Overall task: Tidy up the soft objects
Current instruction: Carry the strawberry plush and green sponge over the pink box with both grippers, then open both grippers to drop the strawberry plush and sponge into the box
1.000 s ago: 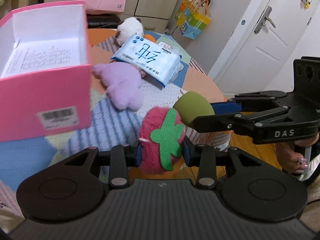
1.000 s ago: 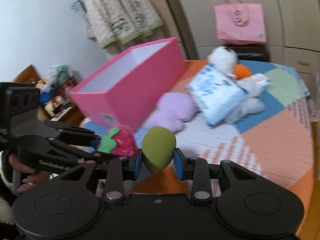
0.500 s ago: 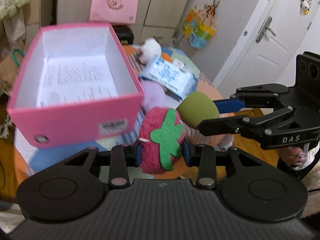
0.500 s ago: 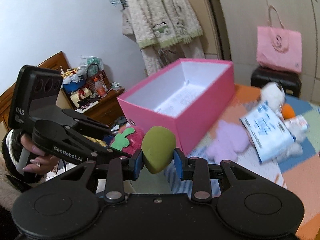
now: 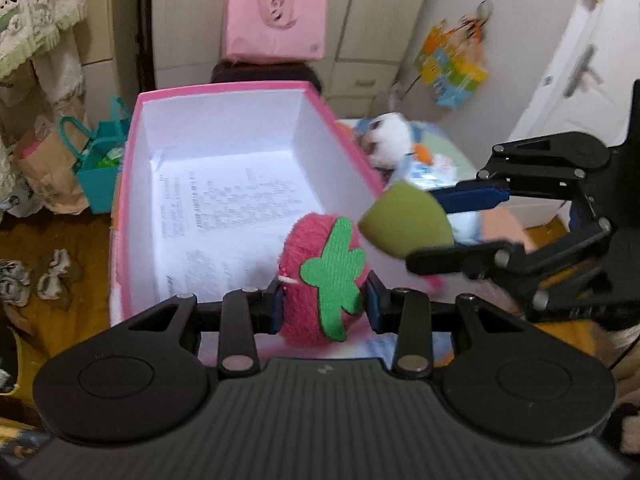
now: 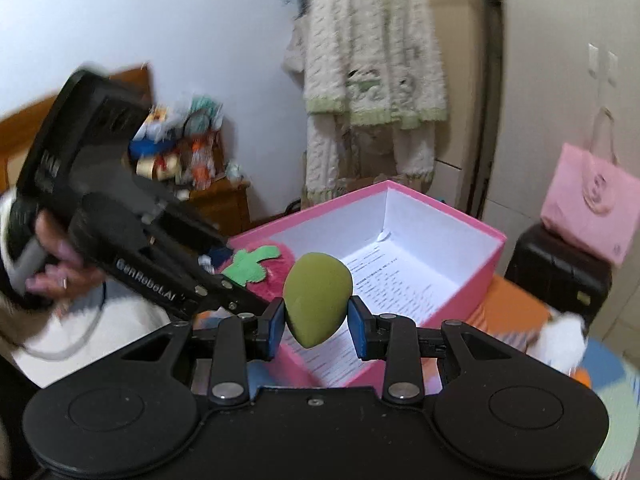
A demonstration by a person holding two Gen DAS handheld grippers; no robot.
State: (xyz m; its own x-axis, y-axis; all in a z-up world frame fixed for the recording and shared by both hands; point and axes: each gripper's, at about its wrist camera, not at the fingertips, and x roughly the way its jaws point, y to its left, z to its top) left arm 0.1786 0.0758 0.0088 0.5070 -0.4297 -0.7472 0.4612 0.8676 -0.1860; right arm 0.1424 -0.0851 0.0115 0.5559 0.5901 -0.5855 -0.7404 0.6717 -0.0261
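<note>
Light: soft, even indoor light, fairly bright, no hard shadows.
Glare: none; the pink box point(image 5: 132, 216) has a bright white inside.
Blur: motion smear on the colourful hanging bag point(image 5: 450, 70) and the left hand-held gripper point(image 6: 248, 300).
Distortion: strong fisheye bending, dark corners.

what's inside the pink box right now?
The open pink cardboard box shows white walls and a printed paper sheet on its floor; no toys visible inside. Its near end is covered by the pink plush strawberry and olive-green egg-shaped sponge.
</note>
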